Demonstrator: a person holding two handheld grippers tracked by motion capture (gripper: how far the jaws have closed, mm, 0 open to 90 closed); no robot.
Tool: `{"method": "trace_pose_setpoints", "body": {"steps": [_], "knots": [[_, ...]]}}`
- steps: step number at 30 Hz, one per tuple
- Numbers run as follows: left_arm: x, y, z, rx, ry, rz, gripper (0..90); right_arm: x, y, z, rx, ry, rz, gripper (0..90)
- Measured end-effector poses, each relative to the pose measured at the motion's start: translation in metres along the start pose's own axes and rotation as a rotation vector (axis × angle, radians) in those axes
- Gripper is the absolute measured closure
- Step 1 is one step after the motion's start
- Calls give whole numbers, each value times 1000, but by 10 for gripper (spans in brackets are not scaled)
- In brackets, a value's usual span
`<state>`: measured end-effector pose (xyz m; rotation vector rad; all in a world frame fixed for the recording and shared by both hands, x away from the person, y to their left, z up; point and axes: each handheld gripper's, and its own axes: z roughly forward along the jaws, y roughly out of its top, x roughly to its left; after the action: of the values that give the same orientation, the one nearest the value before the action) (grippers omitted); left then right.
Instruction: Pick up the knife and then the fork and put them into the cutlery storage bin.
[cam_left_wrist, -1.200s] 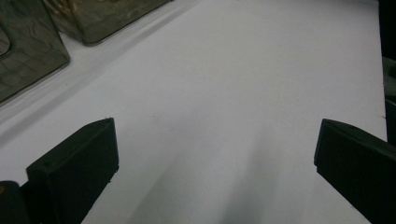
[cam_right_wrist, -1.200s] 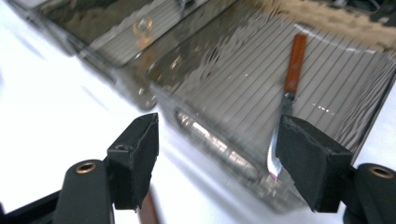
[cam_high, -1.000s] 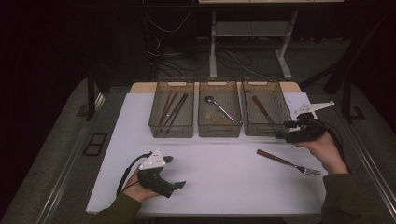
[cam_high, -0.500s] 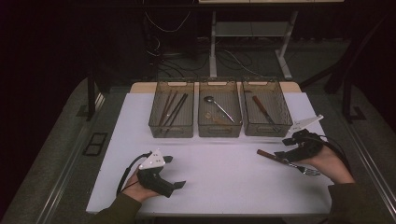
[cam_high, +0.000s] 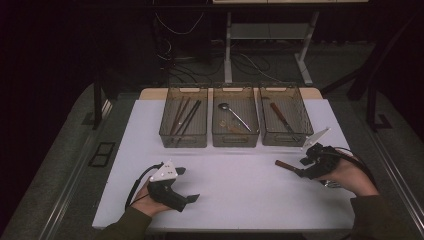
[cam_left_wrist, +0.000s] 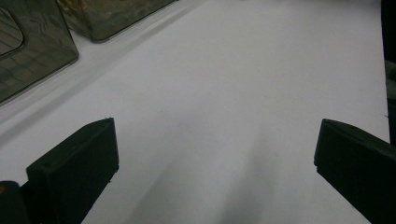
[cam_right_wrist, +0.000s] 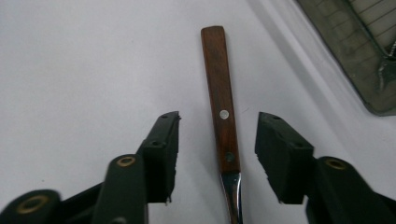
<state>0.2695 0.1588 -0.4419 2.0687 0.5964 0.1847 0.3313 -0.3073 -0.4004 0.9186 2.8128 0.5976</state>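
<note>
A wooden-handled metal fork (cam_right_wrist: 220, 100) is seen lying flat on the white desk (cam_high: 235, 185) at its right side, in front of the rightmost of three smoky translucent plastic bins (cam_high: 284, 116). The right claw (cam_right_wrist: 217, 144) is set low over it, and its jaws have just been closing: they stand half-narrowed on either side of the brown handle, with a gap left on both sides, so nothing is gripped yet. The handle's long axis runs straight ahead between the jaws in the right gripper view, the wooden end pointing away and the steel neck passing back under the claw; in the high view the handle end (cam_high: 282, 164) points left toward the desk's middle. The right hand is clearly the nearer one. The left claw (cam_high: 186, 184) is held wide open and empty over bare desk at the near left, well apart from the fork. The desk surface is plain, matte and uncluttered; beyond it a dark room with table legs and trailing cables is visible.
</note>
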Motion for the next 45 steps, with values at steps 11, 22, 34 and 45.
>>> {"method": "trace_pose_setpoints", "body": {"steps": [11,22,34,45], "knots": [[0,0,0,0,-1,-2,0,-1,9,15,121,-11,-66,647],[0,0,0,2,0,0,0,-11,6,25,196,5,-70,708],[0,0,0,1,-3,3,0,-13,13,28,247,23,-77,778],[-1,1,0,0,-4,7,0,-20,3,11,87,47,16,779]]}}
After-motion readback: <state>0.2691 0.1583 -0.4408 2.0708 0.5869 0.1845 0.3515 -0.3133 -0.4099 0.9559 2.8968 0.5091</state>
